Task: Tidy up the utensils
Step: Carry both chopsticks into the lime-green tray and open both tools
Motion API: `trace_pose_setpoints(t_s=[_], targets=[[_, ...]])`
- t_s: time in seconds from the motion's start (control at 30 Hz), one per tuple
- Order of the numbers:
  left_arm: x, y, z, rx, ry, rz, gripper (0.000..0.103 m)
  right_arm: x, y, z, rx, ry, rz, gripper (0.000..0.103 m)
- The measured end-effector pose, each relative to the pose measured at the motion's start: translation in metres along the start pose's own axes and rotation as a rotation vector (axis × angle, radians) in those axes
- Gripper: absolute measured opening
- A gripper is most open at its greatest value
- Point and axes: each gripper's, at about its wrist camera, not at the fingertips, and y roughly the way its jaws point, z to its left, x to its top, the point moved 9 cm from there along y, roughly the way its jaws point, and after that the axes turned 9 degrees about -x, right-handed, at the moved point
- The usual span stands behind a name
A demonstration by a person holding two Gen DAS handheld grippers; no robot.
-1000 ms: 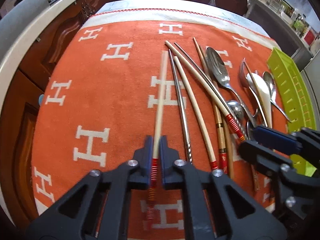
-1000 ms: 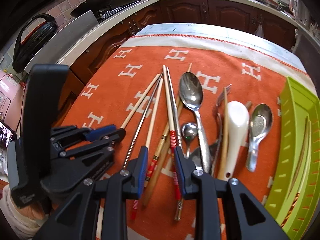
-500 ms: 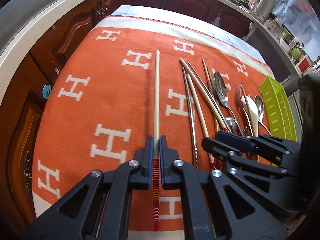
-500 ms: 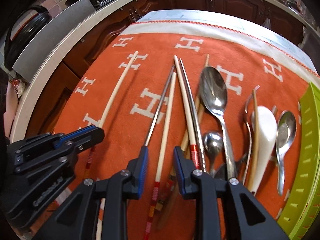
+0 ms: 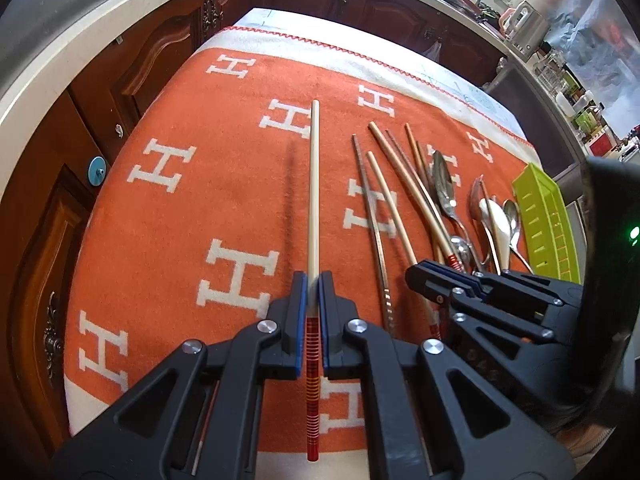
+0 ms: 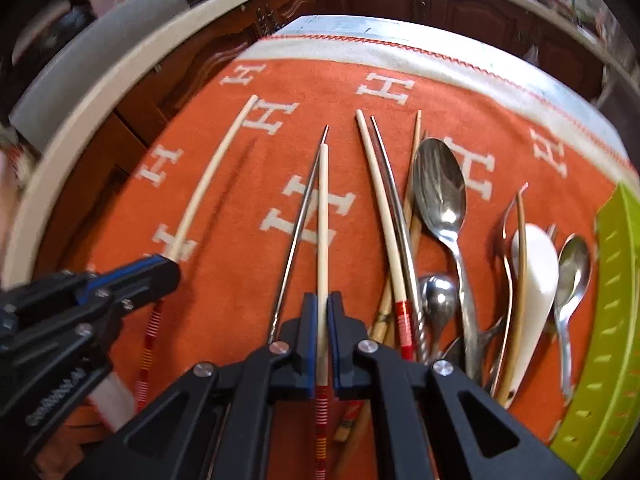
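Observation:
My left gripper is shut on a pale chopstick just above its red-striped end, holding it over the orange cloth. In the right wrist view, my right gripper has its jaws closing tight on a second pale chopstick, and the pads press its sides. A metal chopstick lies right beside it. The left gripper shows at the left of that view, and the right gripper at the right of the left wrist view. More chopsticks and spoons lie to the right.
A lime-green slotted tray stands at the cloth's right edge, next to a white ceramic spoon and a small metal spoon. Dark wooden cabinets and a pale counter edge ring the table. Bare cloth lies on the left side.
The right gripper's jaws, apart around a pale chopstick before, have closed on it. The left gripper has carried its chopstick leftward, away from the pile, and a little higher.

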Motion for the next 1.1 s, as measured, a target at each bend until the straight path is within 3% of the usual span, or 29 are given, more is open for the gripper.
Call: trace_pose_setpoints(t_s=[0.17,0.33,0.53,0.77,0.97,1.1], targets=[[0.0,-0.01,-0.016,-0.023,0.013,-0.007,0.004,-0.001,-0.029,-0.012,0.093,0.087,-0.02,0.005],[-0.004,-0.016,-0.052,-0.071,0.041,0.011,0.004,-0.009,-0.065,-0.052,0.132,0.193,-0.061,0.005],[-0.004,-0.011,-0.127,-0.163,0.107,0.057,0.004,-0.03,-0.106,-0.131,0.095,0.332,-0.117,0.005],[-0.005,0.019,-0.253,-0.283,0.203,0.134,0.004,-0.063,-0.126,-0.23,0.002,0.483,-0.142,0.005],[-0.014,0.056,-0.329,-0.312,0.231,0.193,0.004,-0.079,-0.11,-0.273,-0.032,0.532,-0.106,0.006],[-0.024,0.083,-0.349,-0.281,0.246,0.221,0.004,-0.086,-0.097,-0.284,-0.054,0.529,-0.081,0.006]])
